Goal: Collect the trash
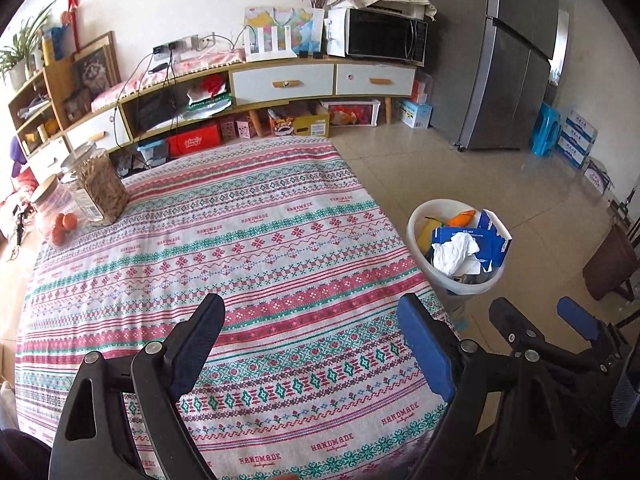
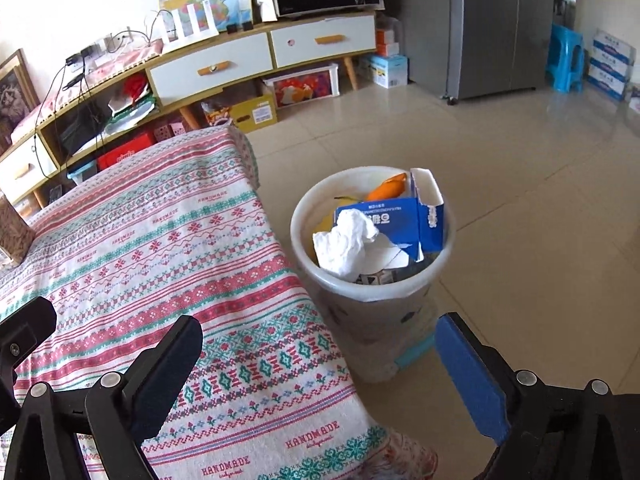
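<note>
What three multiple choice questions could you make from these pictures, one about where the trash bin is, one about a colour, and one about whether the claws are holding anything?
1. Where does the white trash bin stand?
A. On the floor beside the table
B. On the table
C. Under the cabinet

2. What colour is the carton in the bin?
A. Green
B. Blue
C. Black

3. What state are the left claw and right claw in?
A. Both shut on tissue
B. One holds a carton
C. Both open, holding nothing

Answers: 1 A, the bin sits on tiles next to the tablecloth's edge. 2 B, its printed sides are blue. 3 C, only cloth and floor show between the fingers.
</note>
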The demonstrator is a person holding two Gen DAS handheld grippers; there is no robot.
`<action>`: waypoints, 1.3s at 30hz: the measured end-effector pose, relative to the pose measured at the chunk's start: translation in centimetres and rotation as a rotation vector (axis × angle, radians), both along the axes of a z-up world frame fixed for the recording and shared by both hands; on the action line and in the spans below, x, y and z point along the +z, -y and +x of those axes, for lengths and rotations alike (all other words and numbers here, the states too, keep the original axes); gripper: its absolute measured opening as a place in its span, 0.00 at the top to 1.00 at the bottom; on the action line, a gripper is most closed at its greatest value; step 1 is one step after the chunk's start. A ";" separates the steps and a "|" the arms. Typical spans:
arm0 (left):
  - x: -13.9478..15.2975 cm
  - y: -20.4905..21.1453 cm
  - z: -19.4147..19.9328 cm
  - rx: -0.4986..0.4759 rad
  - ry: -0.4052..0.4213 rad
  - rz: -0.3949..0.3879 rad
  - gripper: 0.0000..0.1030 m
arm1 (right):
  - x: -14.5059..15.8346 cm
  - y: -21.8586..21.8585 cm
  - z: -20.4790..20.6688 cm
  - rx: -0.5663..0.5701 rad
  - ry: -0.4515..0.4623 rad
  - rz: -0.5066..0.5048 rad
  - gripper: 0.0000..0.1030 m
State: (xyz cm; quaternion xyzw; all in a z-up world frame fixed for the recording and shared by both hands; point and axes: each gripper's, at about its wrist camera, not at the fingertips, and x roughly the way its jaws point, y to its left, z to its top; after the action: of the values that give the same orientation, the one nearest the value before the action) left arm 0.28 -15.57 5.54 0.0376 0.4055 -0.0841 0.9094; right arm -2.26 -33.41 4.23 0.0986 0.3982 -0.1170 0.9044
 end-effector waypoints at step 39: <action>-1.3 0.3 0.5 -0.020 -0.039 -0.023 0.09 | -0.2 0.0 0.4 -0.013 -0.044 -0.053 0.01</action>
State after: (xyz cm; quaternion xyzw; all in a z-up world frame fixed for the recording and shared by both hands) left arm 0.77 -15.88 4.20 0.0294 0.4216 -0.0986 0.9009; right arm -1.91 -33.36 4.05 0.0744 0.4142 -0.1356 0.8970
